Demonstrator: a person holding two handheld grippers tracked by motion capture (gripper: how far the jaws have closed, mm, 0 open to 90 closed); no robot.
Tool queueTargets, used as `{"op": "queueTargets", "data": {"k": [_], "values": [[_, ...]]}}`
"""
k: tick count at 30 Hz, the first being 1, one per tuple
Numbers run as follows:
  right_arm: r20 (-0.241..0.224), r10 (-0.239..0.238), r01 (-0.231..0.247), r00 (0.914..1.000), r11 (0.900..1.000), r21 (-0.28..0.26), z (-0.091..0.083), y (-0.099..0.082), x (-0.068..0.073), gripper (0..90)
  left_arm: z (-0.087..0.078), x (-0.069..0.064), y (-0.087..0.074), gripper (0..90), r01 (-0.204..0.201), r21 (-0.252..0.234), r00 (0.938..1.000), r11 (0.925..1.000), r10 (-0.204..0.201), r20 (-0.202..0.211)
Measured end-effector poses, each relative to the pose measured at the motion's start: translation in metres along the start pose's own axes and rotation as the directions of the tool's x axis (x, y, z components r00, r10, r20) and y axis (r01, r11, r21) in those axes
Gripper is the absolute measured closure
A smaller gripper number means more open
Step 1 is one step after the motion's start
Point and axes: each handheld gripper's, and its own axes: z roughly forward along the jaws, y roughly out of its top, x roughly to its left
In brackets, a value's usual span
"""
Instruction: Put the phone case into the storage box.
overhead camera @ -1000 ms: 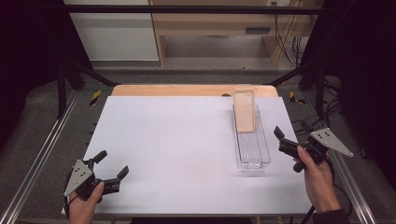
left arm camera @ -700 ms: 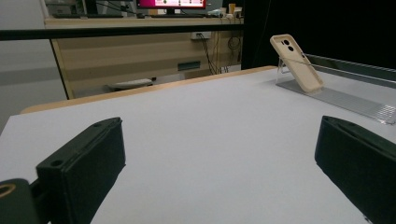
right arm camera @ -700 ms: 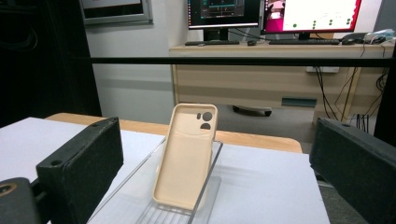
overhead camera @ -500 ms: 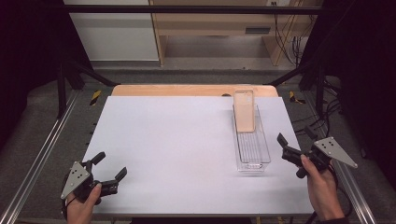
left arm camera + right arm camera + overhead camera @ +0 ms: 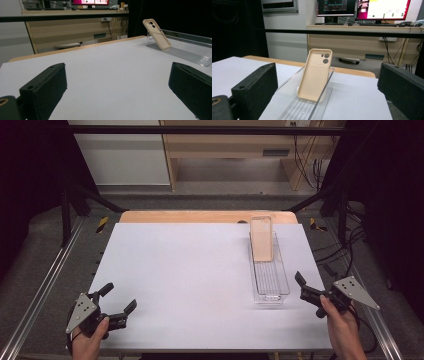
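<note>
case (image 5: 315, 75) leans in tray (image 5: 280, 285); likely light, flexible, slightly grippy. grip its long side edges. both grippers wide open, empty.

I can read no text, label, brand, number or sign anywhere here. The monitors (image 5: 362, 7) on the desk behind the table show coloured windows, but whatever writing is on them is too small and blurred for me to make out. The beige phone case (image 5: 315, 75) leaning in the clear tray (image 5: 322, 98) shows me its camera cut-outs and carries no logo or lettering that I can see. The black pads of my jaws are plain, and so is the white table top (image 5: 190, 270). The grey plate on my right gripper (image 5: 312, 290) shows holes, not print.
</note>
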Motion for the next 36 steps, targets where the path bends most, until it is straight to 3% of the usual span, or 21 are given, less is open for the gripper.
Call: {"op": "queueTargets", "data": {"k": [17, 36], "values": [[-0.055, -0.004, 0.005, 0.9985, 1.0, 0.009, -0.002, -0.024, 0.015, 3.5, 0.002, -0.002, 0.0, 1.4, -0.008, 0.002, 0.9999, 1.0, 0.008, 0.01], [-0.155, -0.011, 0.013, 0.9878, 0.9999, 0.011, 0.004, -0.041, 0.047, 3.3, 0.003, -0.004, -0.001, 1.3, -0.018, 0.007, 0.9997, 0.9998, 0.018, 0.019]]}}
